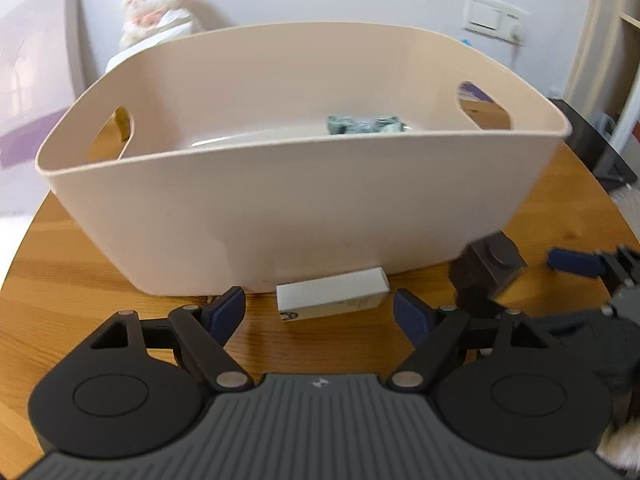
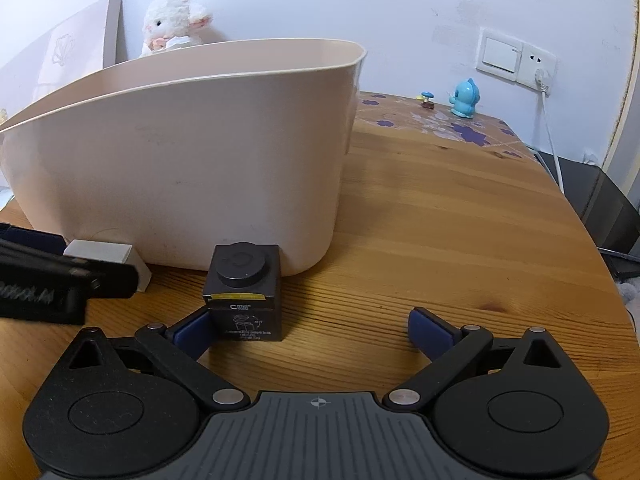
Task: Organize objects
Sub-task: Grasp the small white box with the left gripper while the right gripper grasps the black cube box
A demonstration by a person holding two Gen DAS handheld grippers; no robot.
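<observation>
A beige plastic basket (image 1: 304, 208) stands on the round wooden table (image 1: 80, 292); a grey-green cloth item (image 1: 364, 124) lies inside it. A small white box (image 1: 332, 294) lies on the table against the basket's near wall. My left gripper (image 1: 320, 308) is open, its fingers on either side of the white box, just short of it. A dark cube-shaped box (image 2: 244, 292) with a round cap stands by the basket (image 2: 180, 160). My right gripper (image 2: 312, 332) is open; its left finger (image 2: 192, 334) is at the cube's left side. The cube also shows in the left wrist view (image 1: 486, 272).
A white plush toy (image 2: 176, 24) sits behind the basket by the wall. A blue figurine (image 2: 464, 98) and a small mushroom toy (image 2: 427, 100) stand on a patterned mat (image 2: 440, 124) at the back right. A wall switch and socket with a white cable (image 2: 550, 128) are there too.
</observation>
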